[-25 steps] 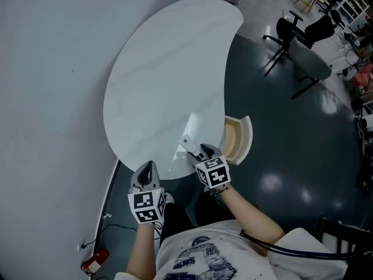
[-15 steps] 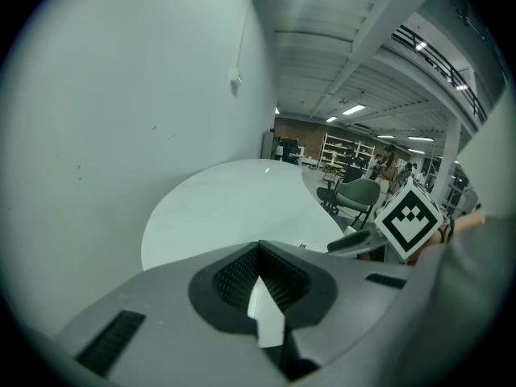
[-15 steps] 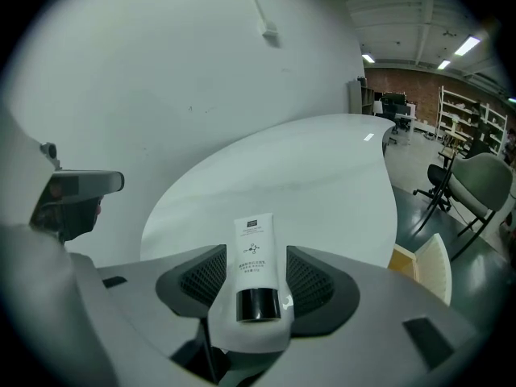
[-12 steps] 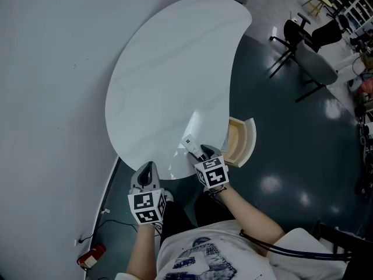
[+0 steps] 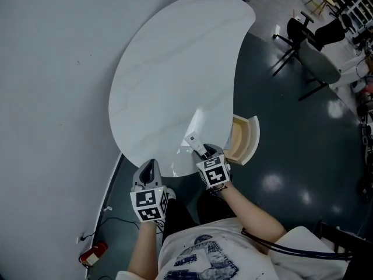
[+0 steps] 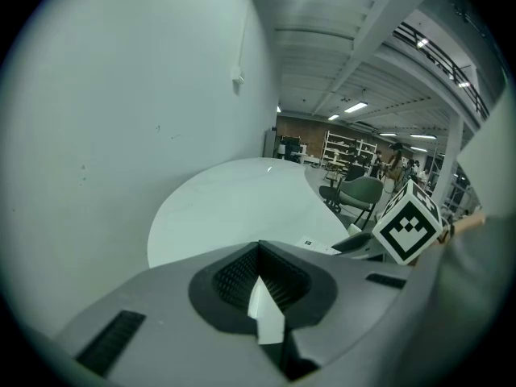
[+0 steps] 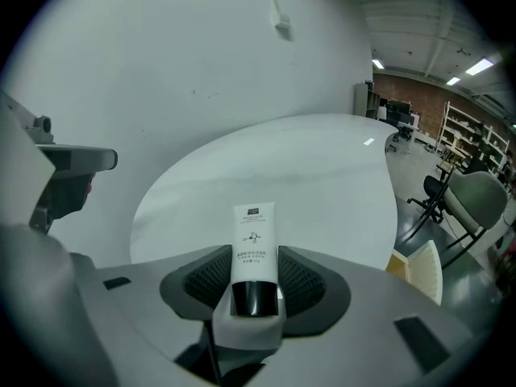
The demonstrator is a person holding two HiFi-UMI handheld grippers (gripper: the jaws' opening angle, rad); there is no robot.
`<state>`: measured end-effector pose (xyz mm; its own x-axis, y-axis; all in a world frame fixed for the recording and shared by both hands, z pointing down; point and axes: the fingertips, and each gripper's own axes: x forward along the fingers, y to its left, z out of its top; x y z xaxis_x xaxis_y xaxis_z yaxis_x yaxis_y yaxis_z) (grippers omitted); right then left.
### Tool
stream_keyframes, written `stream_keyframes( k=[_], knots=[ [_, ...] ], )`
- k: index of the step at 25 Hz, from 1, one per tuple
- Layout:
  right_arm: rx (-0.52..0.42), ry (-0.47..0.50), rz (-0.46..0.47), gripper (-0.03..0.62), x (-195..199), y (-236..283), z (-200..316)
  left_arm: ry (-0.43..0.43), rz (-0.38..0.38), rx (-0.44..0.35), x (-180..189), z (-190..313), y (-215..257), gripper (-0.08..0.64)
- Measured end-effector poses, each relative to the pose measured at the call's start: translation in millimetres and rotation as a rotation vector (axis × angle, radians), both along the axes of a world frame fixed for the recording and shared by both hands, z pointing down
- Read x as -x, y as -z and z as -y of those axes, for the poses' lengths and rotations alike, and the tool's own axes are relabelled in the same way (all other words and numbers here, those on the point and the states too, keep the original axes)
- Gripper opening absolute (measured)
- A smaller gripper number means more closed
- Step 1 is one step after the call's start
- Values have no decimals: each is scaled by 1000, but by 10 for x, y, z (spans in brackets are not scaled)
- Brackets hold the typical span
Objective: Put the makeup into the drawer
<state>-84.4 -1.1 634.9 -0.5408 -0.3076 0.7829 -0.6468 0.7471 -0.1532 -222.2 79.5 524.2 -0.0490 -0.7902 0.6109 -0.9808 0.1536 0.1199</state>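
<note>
At the near edge of the white table (image 5: 175, 69), in the head view, a tube (image 5: 191, 138) is held by the right gripper (image 5: 201, 150), its free end pointed out over the tabletop. The open drawer (image 5: 249, 137) is seen just right of it at the table's rim, and the left gripper (image 5: 149, 167) is seen apart at the left, off the near edge. In the left gripper view, its jaws are pressed together with nothing between them. In the right gripper view, the jaws have just been closing and are pinched on the tube near its black cap, print side up.
</note>
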Motion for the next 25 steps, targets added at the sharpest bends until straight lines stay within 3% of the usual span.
stream_keyframes(
  k=[10,25],
  knots=[
    [6,-28,-4,186,-6,39,-46,-17,4,-13,102,-102,81,48],
    [-15,-219,87,178,55,402,-416,-141,41,-53,343,-401,400,48]
  ],
)
